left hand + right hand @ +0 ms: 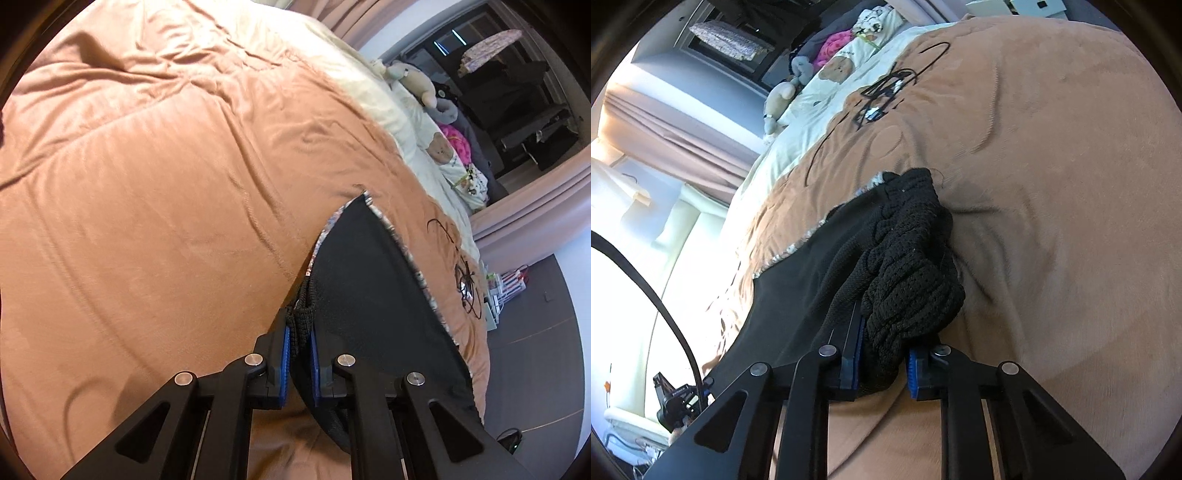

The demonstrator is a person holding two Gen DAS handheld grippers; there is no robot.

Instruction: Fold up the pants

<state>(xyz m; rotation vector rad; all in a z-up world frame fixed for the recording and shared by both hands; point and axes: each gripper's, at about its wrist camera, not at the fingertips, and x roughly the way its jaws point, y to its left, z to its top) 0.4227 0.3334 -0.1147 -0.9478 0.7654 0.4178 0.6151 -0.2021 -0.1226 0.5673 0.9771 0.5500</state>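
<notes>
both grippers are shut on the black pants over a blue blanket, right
Not quite: the blanket is tan-orange, not blue, as both wrist views show. The rest holds: the left gripper and the right gripper are each shut on the black pants.

We see black pants [373,295] with a ribbed knit waistband [908,273] and a pale patterned lining at the hems, spread flat on the tan bed cover near its edge, the waistband bunched and lifted at both ends.
</notes>
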